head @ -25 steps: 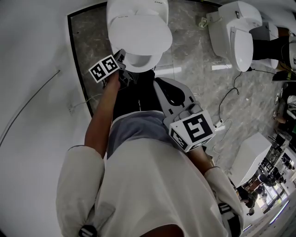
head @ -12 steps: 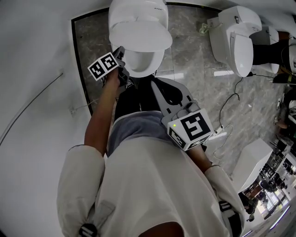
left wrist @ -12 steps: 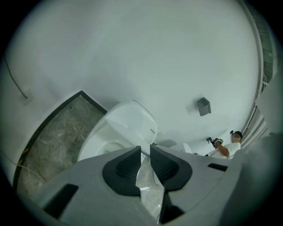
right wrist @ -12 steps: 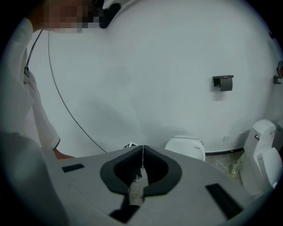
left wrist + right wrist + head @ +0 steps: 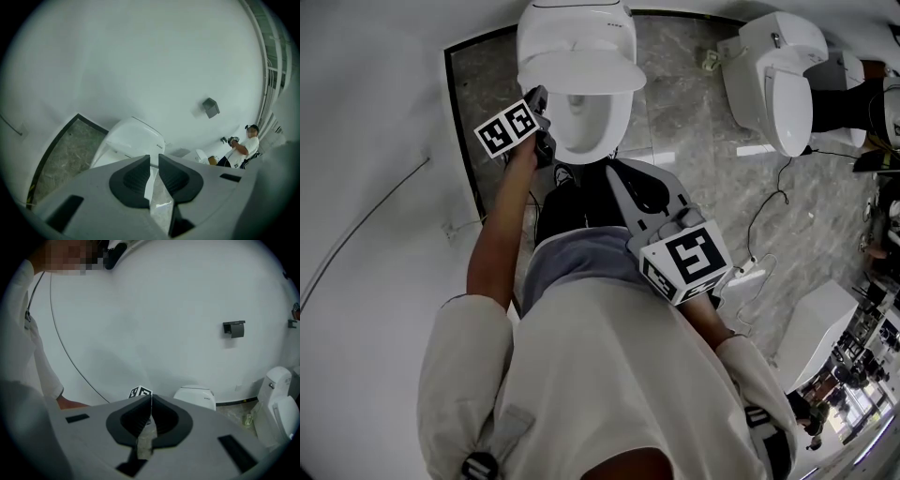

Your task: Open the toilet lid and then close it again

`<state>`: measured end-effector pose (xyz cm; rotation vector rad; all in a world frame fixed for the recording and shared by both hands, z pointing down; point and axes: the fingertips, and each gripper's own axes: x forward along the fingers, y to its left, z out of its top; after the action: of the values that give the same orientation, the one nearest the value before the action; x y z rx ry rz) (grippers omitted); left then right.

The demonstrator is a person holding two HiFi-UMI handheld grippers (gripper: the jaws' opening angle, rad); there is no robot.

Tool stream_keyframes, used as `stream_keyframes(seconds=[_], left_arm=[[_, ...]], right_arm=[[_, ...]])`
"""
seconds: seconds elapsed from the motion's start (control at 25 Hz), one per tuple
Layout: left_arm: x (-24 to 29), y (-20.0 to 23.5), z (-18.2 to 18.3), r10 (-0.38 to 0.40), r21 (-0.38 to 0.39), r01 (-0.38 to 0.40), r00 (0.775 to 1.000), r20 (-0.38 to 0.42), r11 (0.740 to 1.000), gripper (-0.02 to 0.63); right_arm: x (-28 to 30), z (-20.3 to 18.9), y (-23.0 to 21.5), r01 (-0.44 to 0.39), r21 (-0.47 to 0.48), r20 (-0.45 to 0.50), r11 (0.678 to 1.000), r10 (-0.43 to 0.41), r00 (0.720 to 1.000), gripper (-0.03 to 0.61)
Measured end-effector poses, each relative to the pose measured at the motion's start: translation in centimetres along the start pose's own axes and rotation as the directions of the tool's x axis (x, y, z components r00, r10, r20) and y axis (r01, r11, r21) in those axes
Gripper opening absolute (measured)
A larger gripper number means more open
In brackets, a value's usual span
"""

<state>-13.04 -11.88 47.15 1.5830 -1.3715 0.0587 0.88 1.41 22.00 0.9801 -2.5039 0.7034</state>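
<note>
The white toilet (image 5: 581, 23) stands at the top of the head view. Its lid (image 5: 581, 70) is lifted partway, and the bowl (image 5: 592, 120) shows beneath it. My left gripper (image 5: 537, 97) is at the lid's left edge, jaws closed to a narrow gap on that white edge (image 5: 151, 180). In the left gripper view the tank (image 5: 133, 138) rises just past the jaws of the left gripper (image 5: 154, 161). My right gripper (image 5: 616, 169) hangs back in front of the bowl, shut with nothing in it. In its own view the right gripper (image 5: 151, 401) points toward the toilet (image 5: 196, 397).
A second white toilet (image 5: 778, 75) stands to the right, and another white fixture (image 5: 806, 323) sits at lower right. Cables (image 5: 759, 211) and a power strip (image 5: 741, 279) lie on the marble floor. A white wall runs along the left. A paper holder (image 5: 234, 328) hangs on the wall.
The left gripper has moved up and toward the tank, taking the lid's edge with it. The lid stands higher and more of the bowl shows. The right gripper has hardly moved.
</note>
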Motion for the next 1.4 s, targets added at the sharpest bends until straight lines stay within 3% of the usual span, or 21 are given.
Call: stream_keyframes(seconds=[0.56,0.96,1.4], left_arm=[[2.2,-2.4,5.4,-0.015,0.121,0.005,0.997,0.082,0.993,0.049],[4.1,-3.6,9.1,-0.010,0.138,-0.010,0.990,0.144,0.990,0.046],[6.7,-4.8,12.5,0.006,0.193,-0.037,0.987,0.160,0.981,0.034]], right_arm=[[0.7,0.9,-1.8,-0.006,0.018,-0.007,1.000,0.006,1.000,0.011],[1.0,1.4,-3.5,-0.006,0.031,-0.021,0.999,0.007,1.000,0.011],[1.0,2.4,-6.8,0.005,0.050,-0.022,0.999,-0.004,1.000,0.011]])
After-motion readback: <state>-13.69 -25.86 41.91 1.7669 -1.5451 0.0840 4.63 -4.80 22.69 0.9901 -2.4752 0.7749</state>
